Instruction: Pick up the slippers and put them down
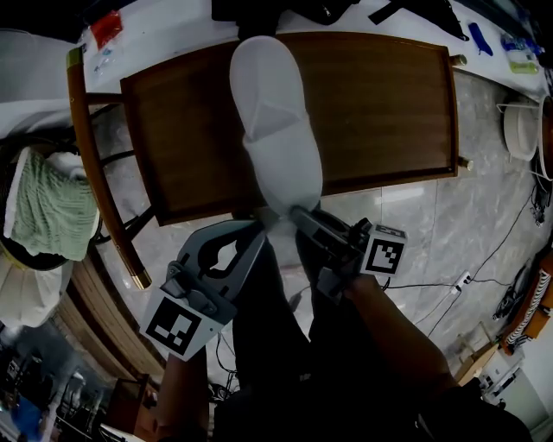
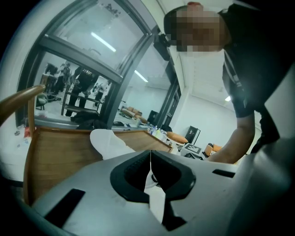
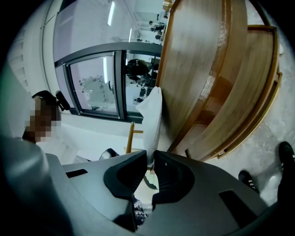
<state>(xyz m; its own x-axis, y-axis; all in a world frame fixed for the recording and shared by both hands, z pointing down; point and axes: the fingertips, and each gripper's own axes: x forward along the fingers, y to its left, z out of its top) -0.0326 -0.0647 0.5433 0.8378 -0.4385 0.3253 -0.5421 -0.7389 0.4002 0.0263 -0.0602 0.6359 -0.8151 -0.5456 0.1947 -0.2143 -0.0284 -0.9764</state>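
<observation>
One white slipper (image 1: 275,121) lies lengthwise over the brown wooden table (image 1: 389,104), toe pointing away from me, heel end past the near edge. Both grippers pinch that heel end. My left gripper (image 1: 259,226) is shut on its thin white edge, and the right gripper (image 1: 296,214) is shut on it just beside. In the left gripper view the slipper (image 2: 108,142) stretches ahead over the wood from the closed left gripper (image 2: 150,154). In the right gripper view the slipper (image 3: 152,115) rises from between the tips of the right gripper (image 3: 150,159). I see no second slipper.
A wooden chair (image 1: 95,181) with a curved back stands left of the table, and a green towel (image 1: 52,211) lies beyond it. A white counter (image 1: 173,26) with small items runs along the far side. Cables (image 1: 484,268) trail over the tiled floor at the right.
</observation>
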